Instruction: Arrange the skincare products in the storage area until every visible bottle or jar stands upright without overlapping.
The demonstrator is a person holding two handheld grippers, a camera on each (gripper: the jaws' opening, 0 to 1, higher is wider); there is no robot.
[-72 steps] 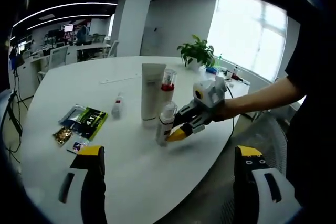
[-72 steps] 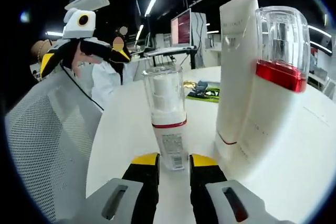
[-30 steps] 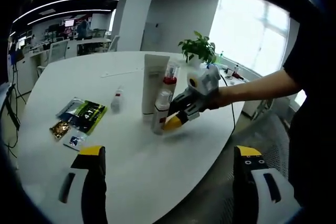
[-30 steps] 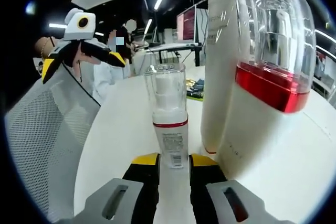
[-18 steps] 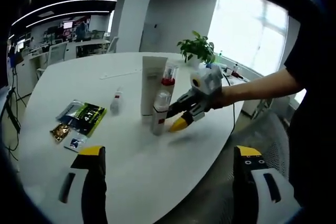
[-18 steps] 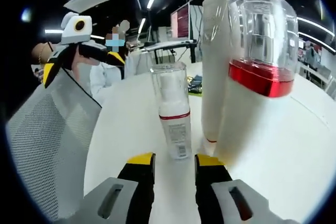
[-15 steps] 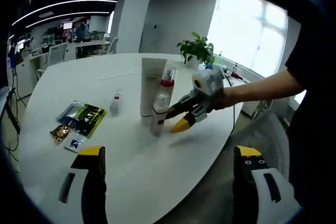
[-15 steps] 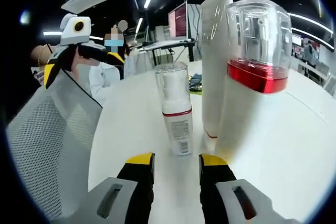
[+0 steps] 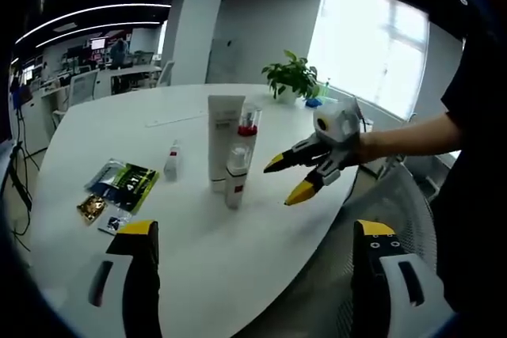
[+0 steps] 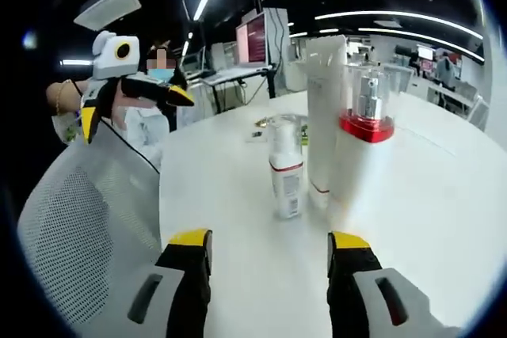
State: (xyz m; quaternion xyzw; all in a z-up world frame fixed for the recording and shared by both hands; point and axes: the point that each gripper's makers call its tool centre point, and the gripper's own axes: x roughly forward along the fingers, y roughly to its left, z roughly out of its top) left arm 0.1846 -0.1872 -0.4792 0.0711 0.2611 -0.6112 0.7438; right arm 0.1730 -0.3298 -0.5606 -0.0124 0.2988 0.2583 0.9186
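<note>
On the round white table [image 9: 198, 267], a small white pump bottle with a clear cap [image 9: 235, 179] stands upright just in front of a tall white tube [image 9: 222, 142] and a white bottle with a red collar and clear cap [image 10: 358, 152]. The right gripper [image 9: 295, 177] hangs beside them, jaws spread and empty; the left gripper [image 9: 253, 231] is likewise released. A small white spray bottle [image 9: 172, 161] and flat green and foil sachets [image 9: 120, 184] lie well apart; a potted green plant [image 9: 291, 78] stands behind

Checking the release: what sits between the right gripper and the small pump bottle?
Only bare white table separates the right gripper from the small pump bottle, in the right gripper view.
</note>
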